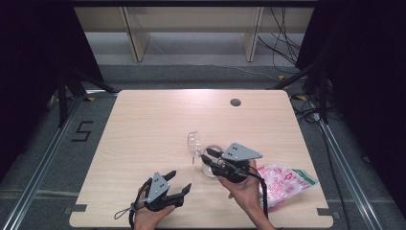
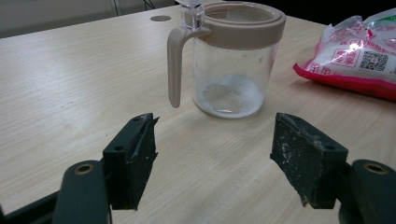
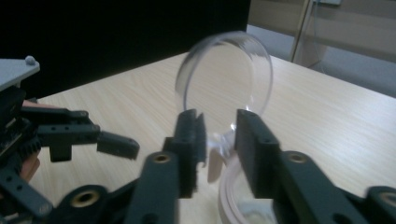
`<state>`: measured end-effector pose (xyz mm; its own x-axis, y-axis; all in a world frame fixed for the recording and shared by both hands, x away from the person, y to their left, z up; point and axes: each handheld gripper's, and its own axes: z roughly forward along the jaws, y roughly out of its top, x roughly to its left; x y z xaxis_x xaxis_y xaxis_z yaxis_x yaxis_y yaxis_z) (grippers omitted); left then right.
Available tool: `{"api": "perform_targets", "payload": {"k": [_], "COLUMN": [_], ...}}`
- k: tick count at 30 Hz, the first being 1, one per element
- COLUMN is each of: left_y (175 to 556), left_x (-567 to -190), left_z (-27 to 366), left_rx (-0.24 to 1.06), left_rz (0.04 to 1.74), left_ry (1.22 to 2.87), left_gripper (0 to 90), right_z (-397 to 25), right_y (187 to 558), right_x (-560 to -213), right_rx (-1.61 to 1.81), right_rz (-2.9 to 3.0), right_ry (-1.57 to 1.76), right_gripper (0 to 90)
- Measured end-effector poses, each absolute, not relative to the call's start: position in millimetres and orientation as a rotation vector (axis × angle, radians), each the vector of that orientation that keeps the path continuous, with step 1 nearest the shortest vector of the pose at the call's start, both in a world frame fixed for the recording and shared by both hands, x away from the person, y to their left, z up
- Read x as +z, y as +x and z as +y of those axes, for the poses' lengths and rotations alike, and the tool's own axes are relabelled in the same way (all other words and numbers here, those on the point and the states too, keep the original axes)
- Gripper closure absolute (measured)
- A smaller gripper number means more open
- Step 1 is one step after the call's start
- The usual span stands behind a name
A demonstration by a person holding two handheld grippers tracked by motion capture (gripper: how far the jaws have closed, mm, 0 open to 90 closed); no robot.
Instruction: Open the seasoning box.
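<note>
Jars: one [image 2: 231, 70], lid [image 3: 224, 74] up; right tongs [image 3: 219, 140] pinching lid hinge; left tongs [image 2: 215, 158] spread; one bag [image 2: 355, 56].

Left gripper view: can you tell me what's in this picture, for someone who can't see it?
A clear jar with a beige rim and handle stands on a wooden table, with a little white powder at its bottom. The left tongs are open in front of it, touching nothing. A pink and white bag lies to the right.
</note>
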<state>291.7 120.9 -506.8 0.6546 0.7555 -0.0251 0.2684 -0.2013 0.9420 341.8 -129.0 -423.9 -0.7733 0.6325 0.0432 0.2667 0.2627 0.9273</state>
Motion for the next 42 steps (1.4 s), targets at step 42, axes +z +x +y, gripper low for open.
{"api": "perform_targets", "payload": {"k": [42], "left_y": [285.8], "left_x": [-506.3], "left_z": [107.3], "left_rx": [0.478], "left_rz": [0.816], "left_ry": [1.786], "left_gripper": [27.9], "right_z": [-329.4], "right_y": [224.7], "right_x": [-476.5], "right_rx": [1.313], "right_rz": [1.879], "right_ry": [1.494], "right_gripper": [42.0]}}
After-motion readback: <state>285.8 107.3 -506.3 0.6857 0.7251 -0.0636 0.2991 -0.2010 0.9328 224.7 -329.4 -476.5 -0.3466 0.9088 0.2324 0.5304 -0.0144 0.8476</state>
